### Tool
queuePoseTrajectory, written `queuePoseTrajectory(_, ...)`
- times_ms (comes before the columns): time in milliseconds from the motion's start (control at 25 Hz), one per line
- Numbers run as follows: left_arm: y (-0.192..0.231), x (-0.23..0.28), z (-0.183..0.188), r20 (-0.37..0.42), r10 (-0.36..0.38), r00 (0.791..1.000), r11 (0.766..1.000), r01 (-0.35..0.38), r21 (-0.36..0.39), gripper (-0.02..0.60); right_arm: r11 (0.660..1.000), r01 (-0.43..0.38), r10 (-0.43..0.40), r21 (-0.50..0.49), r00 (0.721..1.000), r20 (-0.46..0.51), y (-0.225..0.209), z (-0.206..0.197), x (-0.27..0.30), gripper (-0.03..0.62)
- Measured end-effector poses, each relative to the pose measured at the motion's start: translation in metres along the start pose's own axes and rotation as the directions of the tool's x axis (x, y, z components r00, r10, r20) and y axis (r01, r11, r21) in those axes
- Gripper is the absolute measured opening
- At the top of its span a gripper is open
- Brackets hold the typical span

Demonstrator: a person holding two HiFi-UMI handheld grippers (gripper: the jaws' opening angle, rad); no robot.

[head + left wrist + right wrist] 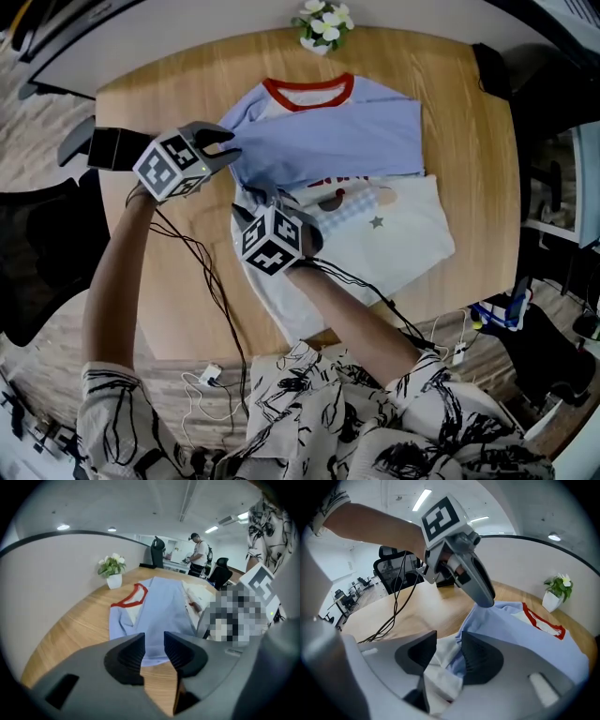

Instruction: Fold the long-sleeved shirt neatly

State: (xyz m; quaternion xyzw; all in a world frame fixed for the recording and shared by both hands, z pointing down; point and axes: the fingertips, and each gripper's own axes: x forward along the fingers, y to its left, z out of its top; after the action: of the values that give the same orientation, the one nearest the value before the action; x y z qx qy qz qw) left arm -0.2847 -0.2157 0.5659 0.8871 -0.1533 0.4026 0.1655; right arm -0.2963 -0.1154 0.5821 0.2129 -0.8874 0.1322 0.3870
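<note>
Shirt (337, 131) lies lengthwise away from the person; collar toward plant (323, 23).

An open-plan office: swivel chairs (391, 559), rows of desks (342, 601), strip ceiling lights (421, 499).

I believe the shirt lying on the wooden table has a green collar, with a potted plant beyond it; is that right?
Not quite: the collar is red, not green, as the head view shows. The shirt does lie on the wooden table, with the potted plant beyond it.
</note>
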Motion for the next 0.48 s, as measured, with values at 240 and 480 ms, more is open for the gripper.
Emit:
queuePoseTrajectory(240,0.003,0.017,-0.034,-0.066,0.078,0.995,0.992,-0.084,-0.093,0.163,0.999,-0.012,0.010,0.031,0.997,0.072,0.004,0.012,-0.023,0.210)
queuePoseTrajectory(480,-0.033,-0.057,0.027,0.324,0.289,0.901,0.924,-0.174,-0.339,0.262,0.990,0.005,-0.038,0.139,0.971,0.236,-0.029,0.003,-0.140,0.252)
